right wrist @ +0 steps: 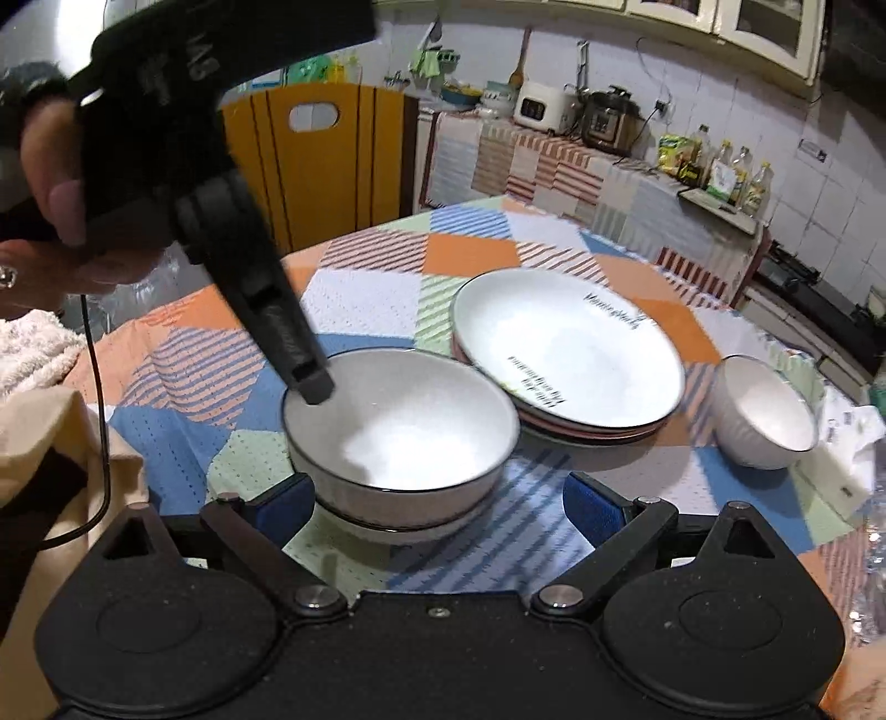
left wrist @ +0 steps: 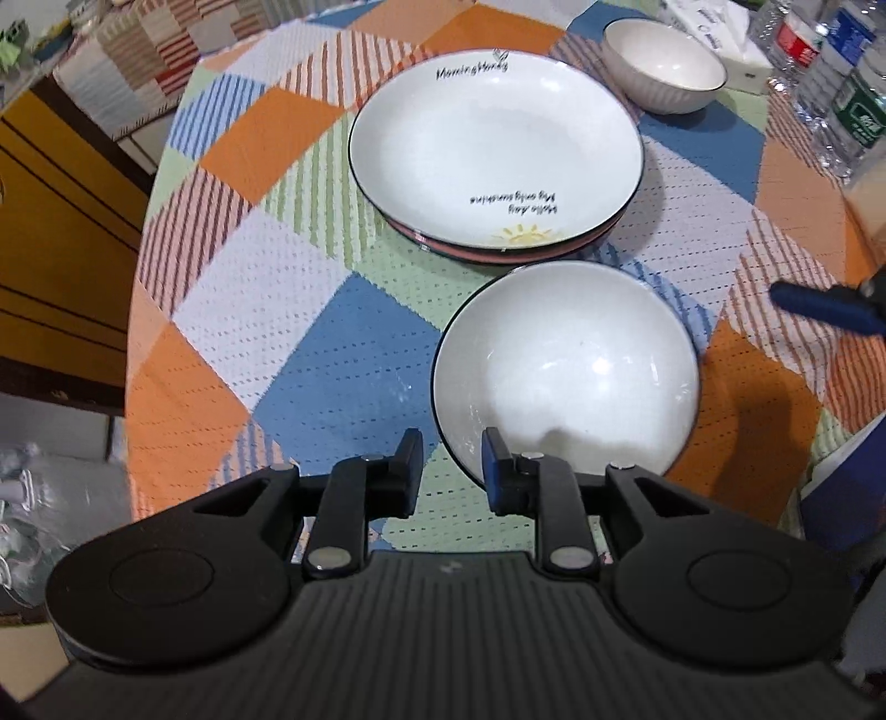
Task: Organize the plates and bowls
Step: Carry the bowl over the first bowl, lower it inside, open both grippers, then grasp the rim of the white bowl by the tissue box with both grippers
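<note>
A white bowl with a dark rim (left wrist: 565, 371) (right wrist: 398, 426) sits nested on another bowl near the table's front. My left gripper (left wrist: 451, 471) hovers at its near rim, jaws slightly apart, the rim between them but no clear contact; in the right wrist view its tip (right wrist: 315, 387) reaches over the bowl's rim. My right gripper (right wrist: 437, 504) is open wide just short of the bowl stack; its blue finger (left wrist: 819, 310) shows at the right of the left wrist view. A stack of white plates (left wrist: 498, 149) (right wrist: 565, 349) lies behind. A small ribbed bowl (left wrist: 662, 66) (right wrist: 764, 412) stands apart.
A checked tablecloth (left wrist: 310, 343) covers the round table. Water bottles (left wrist: 836, 83) and a tissue box (left wrist: 714, 33) stand at the far right. A yellow chair back (right wrist: 315, 160) stands beyond the table. A counter with appliances (right wrist: 598, 122) runs along the wall.
</note>
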Demonstrator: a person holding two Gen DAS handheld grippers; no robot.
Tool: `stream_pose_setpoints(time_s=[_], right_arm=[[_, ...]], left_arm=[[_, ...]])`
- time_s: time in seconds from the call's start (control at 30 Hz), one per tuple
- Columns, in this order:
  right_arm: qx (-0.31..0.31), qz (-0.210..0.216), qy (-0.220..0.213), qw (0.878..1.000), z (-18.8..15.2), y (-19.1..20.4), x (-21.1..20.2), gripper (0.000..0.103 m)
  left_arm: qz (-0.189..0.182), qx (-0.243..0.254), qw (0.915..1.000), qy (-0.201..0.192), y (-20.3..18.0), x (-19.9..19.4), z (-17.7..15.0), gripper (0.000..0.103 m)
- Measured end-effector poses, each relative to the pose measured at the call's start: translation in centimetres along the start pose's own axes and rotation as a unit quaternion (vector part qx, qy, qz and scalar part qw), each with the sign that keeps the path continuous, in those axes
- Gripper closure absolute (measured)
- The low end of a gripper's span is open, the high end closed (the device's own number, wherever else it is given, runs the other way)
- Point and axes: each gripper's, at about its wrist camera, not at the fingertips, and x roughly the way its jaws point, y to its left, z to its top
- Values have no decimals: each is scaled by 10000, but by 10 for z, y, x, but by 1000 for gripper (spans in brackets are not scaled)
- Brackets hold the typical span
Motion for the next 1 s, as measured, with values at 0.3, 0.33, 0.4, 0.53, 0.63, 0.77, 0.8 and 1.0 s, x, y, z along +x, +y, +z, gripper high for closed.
stream_pose_setpoints(time_s=[0.3,0.33,0.4,0.53,0.63,0.77,0.8,1.0], right_arm=[[224,-512,-390,9977,-1,-37,-33,5],[250,-571,-456,9970,1,-42,-36,5],[338,-773,-513,9951,1,-53,-39,5],[844,-1083,-653,9884,2,-84,-39,5],[1264,-1239,-998,9791,-1,-108,-38,4],[1407,-1353,-784,9776,2,-133,-23,4],[1464,-1405,-742,9764,2,-139,-17,4],[2120,-1352,-485,9666,-10,-180,29,4]], left_arm=[[-136,107,9995,-270,-12,-32,10,75],[-214,9,9993,-309,-12,-36,12,75],[-357,-141,9987,-335,-13,-40,17,75],[-299,-170,9980,-537,-19,-47,29,75],[-359,-55,9980,-520,-24,-44,46,75],[-479,-13,9966,-670,-30,-34,70,69],[-493,-32,9957,-779,-31,-31,76,66],[-511,136,9907,-1251,-38,-5,115,56]])
